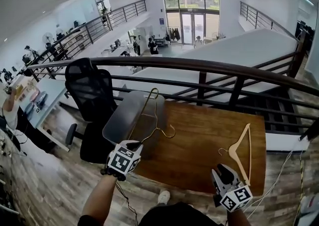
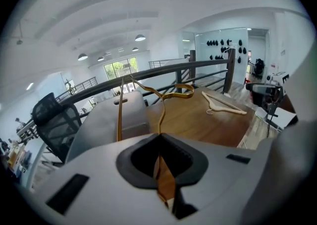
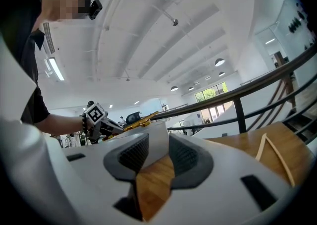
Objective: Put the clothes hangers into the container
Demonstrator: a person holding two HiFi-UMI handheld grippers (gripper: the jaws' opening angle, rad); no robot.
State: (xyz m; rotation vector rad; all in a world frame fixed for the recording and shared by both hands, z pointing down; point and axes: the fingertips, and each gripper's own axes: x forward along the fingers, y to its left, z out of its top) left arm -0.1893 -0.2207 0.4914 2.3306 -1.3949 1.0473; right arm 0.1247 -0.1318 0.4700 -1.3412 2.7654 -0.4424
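Observation:
My left gripper (image 1: 133,145) (image 2: 159,167) is shut on the thin bar of a golden-brown hanger (image 1: 149,115) (image 2: 161,95). It holds the hanger up over the grey container (image 1: 122,118) (image 2: 106,120) at the left end of the wooden table (image 1: 199,145), hook pointing away from me. A pale wooden hanger (image 1: 240,148) (image 2: 225,104) (image 3: 271,150) lies flat on the table's right side. My right gripper (image 1: 223,170) (image 3: 153,162) hovers at the table's near right edge, just short of that hanger, open with nothing between its jaws. In the right gripper view the left gripper (image 3: 96,120) shows at the left.
A black office chair (image 1: 89,93) stands left of the container. A dark railing (image 1: 199,65) runs behind the table, with a drop to a lower floor beyond it. A thin cable (image 1: 279,177) lies on the floor at the right.

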